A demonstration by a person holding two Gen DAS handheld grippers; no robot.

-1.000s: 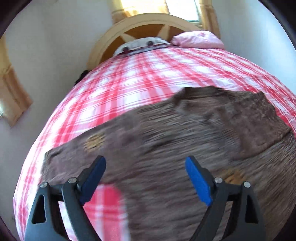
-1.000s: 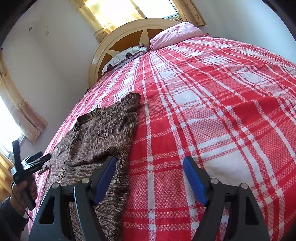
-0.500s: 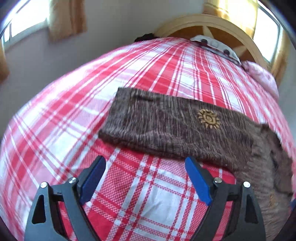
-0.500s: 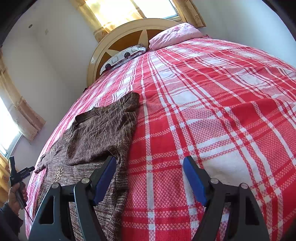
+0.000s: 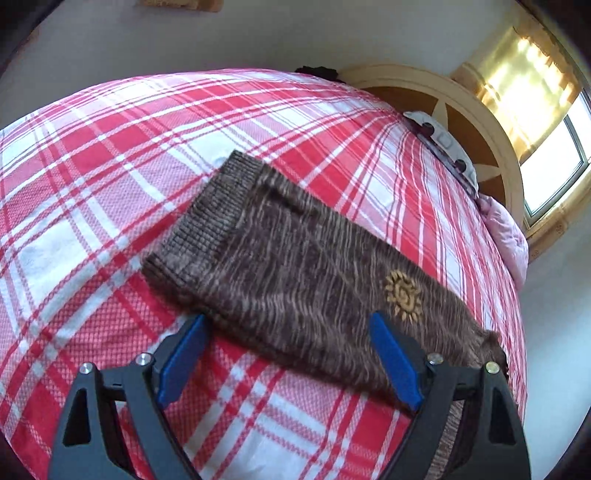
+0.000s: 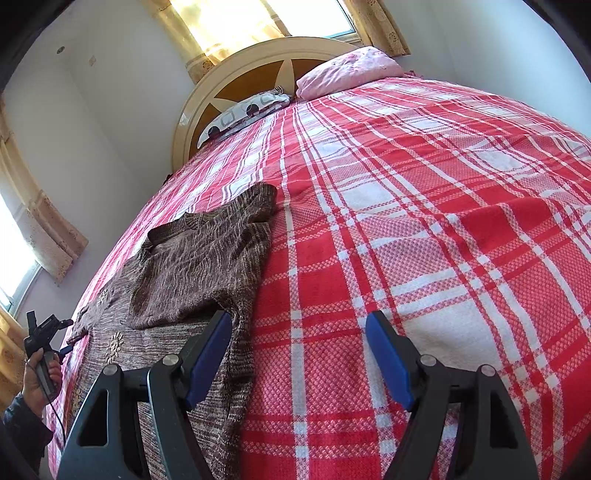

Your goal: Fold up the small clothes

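Note:
A brown knitted sweater lies on a red and white plaid bed, one sleeve folded over its body. In the left wrist view its other sleeve stretches flat across the bed, ribbed cuff at the far left, a yellow sun motif near the right. My left gripper is open and empty, just in front of the sleeve's near edge. My right gripper is open and empty, low over the bed at the sweater's right edge. The left gripper also shows in the right wrist view, held in a hand at the far left.
A round wooden headboard stands at the far end with a patterned pillow and a pink pillow. Curtained windows sit behind it and on the left wall. White walls close in on the bed.
My left gripper swung left from over the sweater's body to its outstretched sleeve and moved closer to it. My right gripper stayed almost still.

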